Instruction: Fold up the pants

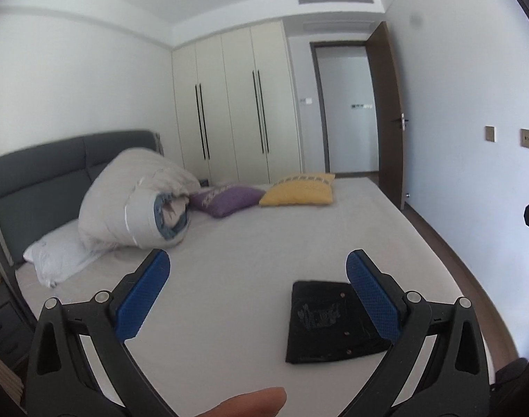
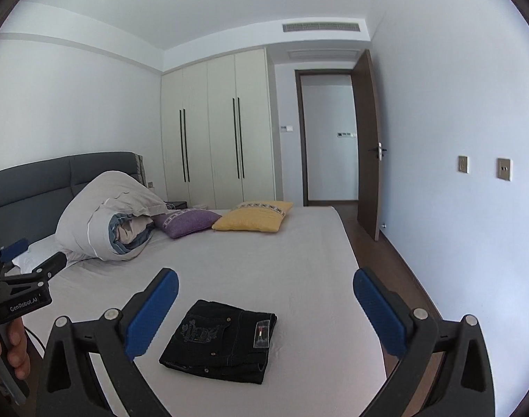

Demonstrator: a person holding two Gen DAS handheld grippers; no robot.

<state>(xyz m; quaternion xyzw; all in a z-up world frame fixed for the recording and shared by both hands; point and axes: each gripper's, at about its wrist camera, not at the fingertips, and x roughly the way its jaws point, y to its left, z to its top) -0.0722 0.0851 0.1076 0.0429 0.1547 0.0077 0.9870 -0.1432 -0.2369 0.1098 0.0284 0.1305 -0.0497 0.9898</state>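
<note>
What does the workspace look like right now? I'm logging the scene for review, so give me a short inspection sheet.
Surface: bed with a pale sheet, smooth around the work spot.
Job's things: black pants lie folded into a compact stack near the bed's front edge.
Clutter: rolled duvet, white pillow, purple cushion, yellow cushion, all toward the headboard.
Grippers: left gripper open, empty; right gripper open, empty, above the pants.
Cables: thin dark cord by the left hand.
Surroundings: wardrobe, open door, wall switches, ceiling vent.
</note>
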